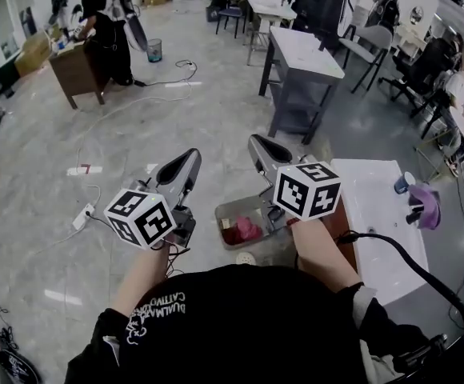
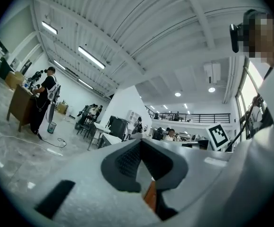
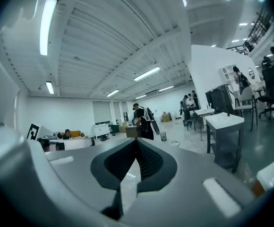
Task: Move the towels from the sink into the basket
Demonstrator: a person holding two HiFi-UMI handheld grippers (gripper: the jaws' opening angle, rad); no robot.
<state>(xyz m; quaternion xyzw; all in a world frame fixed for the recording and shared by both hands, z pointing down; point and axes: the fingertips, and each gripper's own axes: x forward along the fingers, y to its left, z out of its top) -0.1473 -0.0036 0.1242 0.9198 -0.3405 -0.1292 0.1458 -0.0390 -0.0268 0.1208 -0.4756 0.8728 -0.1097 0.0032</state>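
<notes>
**Left gripper** (image 1: 186,163) (image 2: 140,142): held up in front of the person's torso and pointing roughly level across the room. Jaws are closed tip to tip, with nothing between them. Its marker cube (image 1: 140,216) faces the head camera.

**Right gripper** (image 1: 258,144) (image 3: 136,141): raised beside the left gripper and also pointing roughly level. Jaws are pressed together and empty. Its marker cube (image 1: 308,189) sits above the wrist.

**Basket** (image 1: 226,214): a grey rectangular bin on the floor, below and between the two grippers, just left of the sink.

**Towel** (image 1: 246,229): pink-red and crumpled, lying inside the basket.

**Sink** (image 1: 368,206): a white unit at the person's right, with its top surface bare on the near side.

**Purple item** (image 1: 429,205): sits at the sink's far right edge. It looks like cloth, but whether it is a towel cannot be told.

**Blue cup** (image 1: 403,183): stands on the sink rim, just beside the purple item.

**Grey table** (image 1: 304,54): stands further out on the floor, well apart from the basket.

**Wooden desk** (image 1: 76,70): far left, with a person in black (image 1: 96,22) standing at it.

**Power strip** (image 1: 82,216): white, lying on the floor at the left with its cable trailing.
</notes>
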